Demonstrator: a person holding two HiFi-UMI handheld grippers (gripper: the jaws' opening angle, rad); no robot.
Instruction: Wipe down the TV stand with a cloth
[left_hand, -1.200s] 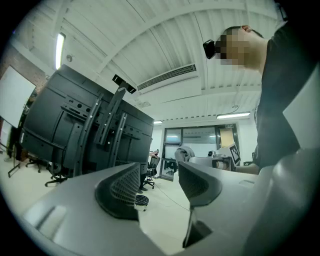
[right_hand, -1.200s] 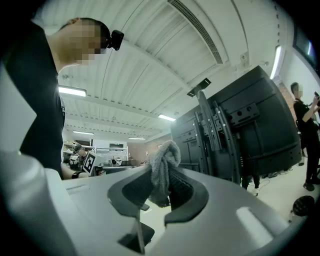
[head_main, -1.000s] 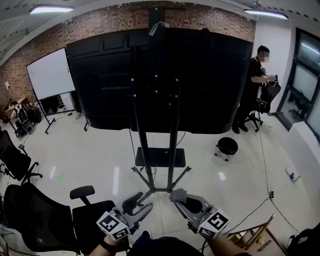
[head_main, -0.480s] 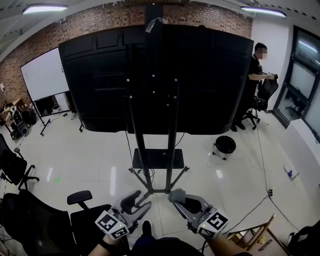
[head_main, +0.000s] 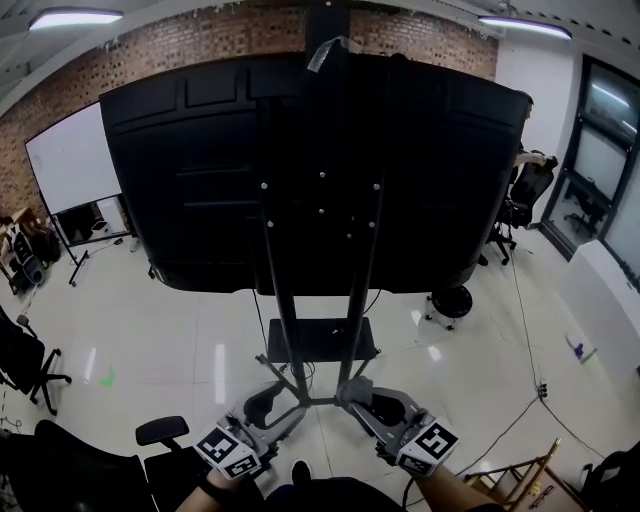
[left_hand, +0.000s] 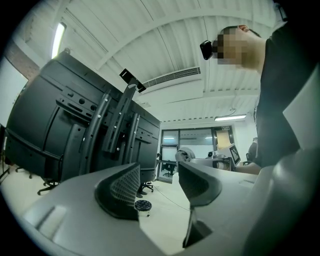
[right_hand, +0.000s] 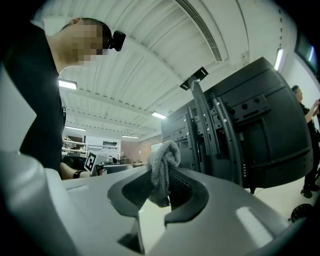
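The cloth, seemingly soft and light, sits bunched in the right gripper's closed jaws before the TV stand, while the left gripper gapes empty.

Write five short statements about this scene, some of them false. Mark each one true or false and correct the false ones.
1. The right gripper is shut on a grey cloth. True.
2. The left gripper is clamped on a second cloth. False: its jaws stand apart with nothing between them.
3. The cloth lies on the shelf of the TV stand. False: it is held in the right gripper, off the stand.
4. In the head view, a whiteboard stands to the left of the TV. True.
5. A round black stool stands on the floor to the right of the stand. True.
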